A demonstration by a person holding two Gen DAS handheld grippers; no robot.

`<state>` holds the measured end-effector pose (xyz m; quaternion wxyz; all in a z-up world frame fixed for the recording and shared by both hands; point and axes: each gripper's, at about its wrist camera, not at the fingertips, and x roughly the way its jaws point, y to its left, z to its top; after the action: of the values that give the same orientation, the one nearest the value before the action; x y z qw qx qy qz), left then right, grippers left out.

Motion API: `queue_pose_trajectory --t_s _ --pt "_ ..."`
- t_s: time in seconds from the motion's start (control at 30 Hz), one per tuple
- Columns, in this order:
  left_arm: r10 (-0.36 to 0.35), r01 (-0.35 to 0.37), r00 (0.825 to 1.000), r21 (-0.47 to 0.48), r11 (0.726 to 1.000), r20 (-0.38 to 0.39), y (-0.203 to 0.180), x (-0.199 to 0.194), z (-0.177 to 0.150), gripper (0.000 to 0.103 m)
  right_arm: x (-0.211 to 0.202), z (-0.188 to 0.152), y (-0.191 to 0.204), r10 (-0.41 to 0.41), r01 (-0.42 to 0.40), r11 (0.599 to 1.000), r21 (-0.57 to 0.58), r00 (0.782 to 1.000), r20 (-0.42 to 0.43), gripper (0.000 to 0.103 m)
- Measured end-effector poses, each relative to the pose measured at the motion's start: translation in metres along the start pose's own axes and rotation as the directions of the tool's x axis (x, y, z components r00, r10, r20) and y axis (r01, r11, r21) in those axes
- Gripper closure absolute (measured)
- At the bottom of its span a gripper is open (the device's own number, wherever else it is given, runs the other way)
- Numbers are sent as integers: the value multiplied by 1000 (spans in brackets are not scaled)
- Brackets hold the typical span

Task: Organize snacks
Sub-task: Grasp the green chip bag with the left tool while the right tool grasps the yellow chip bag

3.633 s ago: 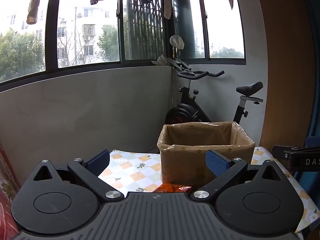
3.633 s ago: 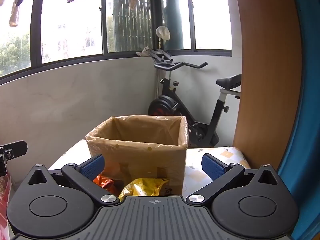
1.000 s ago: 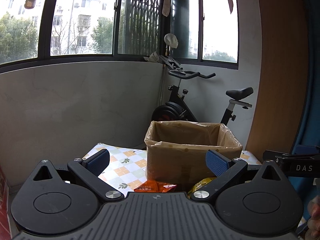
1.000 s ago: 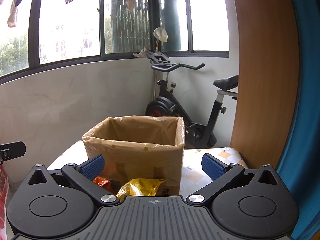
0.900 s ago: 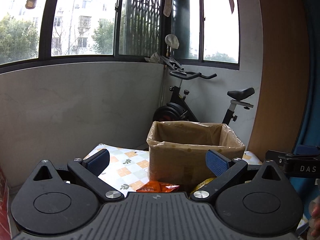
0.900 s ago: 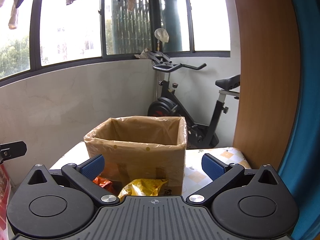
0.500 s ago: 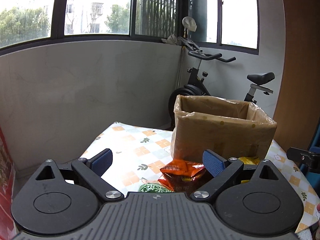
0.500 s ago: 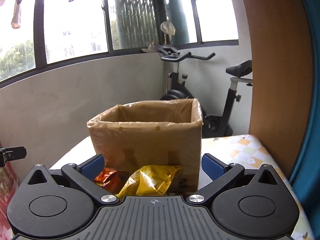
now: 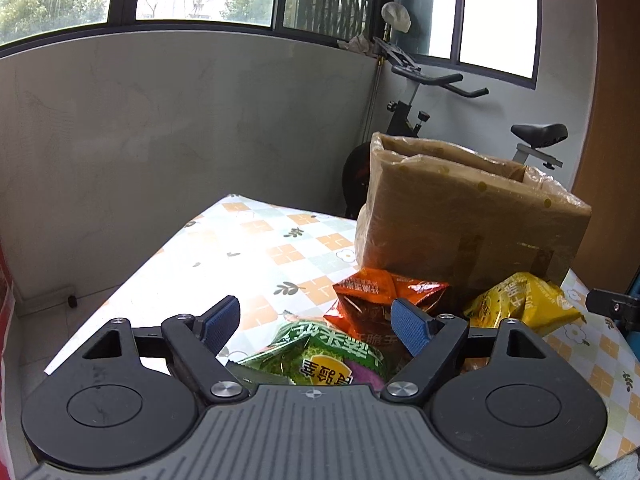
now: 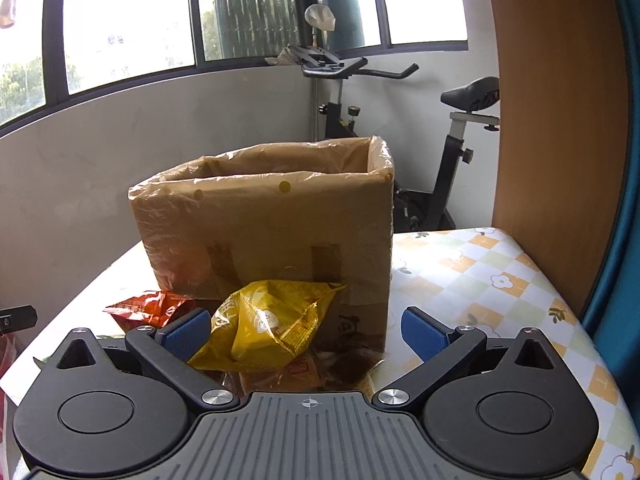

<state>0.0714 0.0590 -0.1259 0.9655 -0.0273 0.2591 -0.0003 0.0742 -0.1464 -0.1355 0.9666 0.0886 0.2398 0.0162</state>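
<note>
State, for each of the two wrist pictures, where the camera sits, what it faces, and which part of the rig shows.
Left wrist: behind the open left gripper, facing the green bag.
Right wrist: behind the open right gripper, facing the yellow bag.
Shared: cardboard box, orange bag, exercise bike.

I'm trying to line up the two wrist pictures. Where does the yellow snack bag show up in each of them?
Left wrist: yellow snack bag at right of centre, beyond the right fingertip, against the cardboard box.
Right wrist: yellow snack bag at lower centre, just ahead of the open gripper, in front of the box.
Shared landmark: the plastic-lined box, with the orange snack bag beside it.
</note>
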Motion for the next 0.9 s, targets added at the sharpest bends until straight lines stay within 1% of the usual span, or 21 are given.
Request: queue_pose_trajectory --t_s 0.13,0.23,0.33,0.43,0.47,0.5,0.57,0.63,0.67,0.73,0.8,0.83,0.9 --pt "2 -1 999 16 1000 -45 1 17 -5 18 12 -5 4 21 -21 1000 -10 1000 10 3" --pt "22 -22 997 -2 1000 -78 8 29 -6 18 20 -8 7 38 -38 999 -17 999 9 3" --pt "28 -31 997 -37 999 -77 25 40 -2 18 27 -11 7 46 -46 999 -16 999 -1 3" --pt "-12 6 995 -68 998 -94 41 54 6 18 35 -15 2 51 -50 999 10 998 -23 3" --pt "-37 29 994 -78 996 -102 47 60 8 18 37 -16 1 51 -51 999 19 998 -27 3" --pt "-78 68 991 -92 993 -107 52 67 10 18 38 -17 -1 52 -51 998 28 998 -31 3" --pt "-147 134 982 -114 984 -121 62 80 10 18 40 -19 -3 55 -54 998 40 998 -35 3" --pt "-193 173 968 -129 976 -158 67 98 11 18 40 -20 -3 59 -58 997 45 998 -37 3" --pt "-213 191 961 -135 972 -176 69 106 11 18 41 -21 -3 60 -58 997 45 998 -37 3" --pt "-266 239 940 -145 960 -213 71 120 9 18 42 -21 -3 59 -57 997 44 997 -41 3" --pt "-287 253 926 -161 954 -245 70 127 3 17 43 -22 -4 56 -54 997 48 997 -46 3" --pt "-287 252 922 -159 955 -262 68 129 1 17 45 -22 -4 55 -53 997 50 997 -49 3" --pt "-270 239 919 -139 961 -286 60 134 -7 14 47 -22 -5 54 -51 997 53 997 -54 3"
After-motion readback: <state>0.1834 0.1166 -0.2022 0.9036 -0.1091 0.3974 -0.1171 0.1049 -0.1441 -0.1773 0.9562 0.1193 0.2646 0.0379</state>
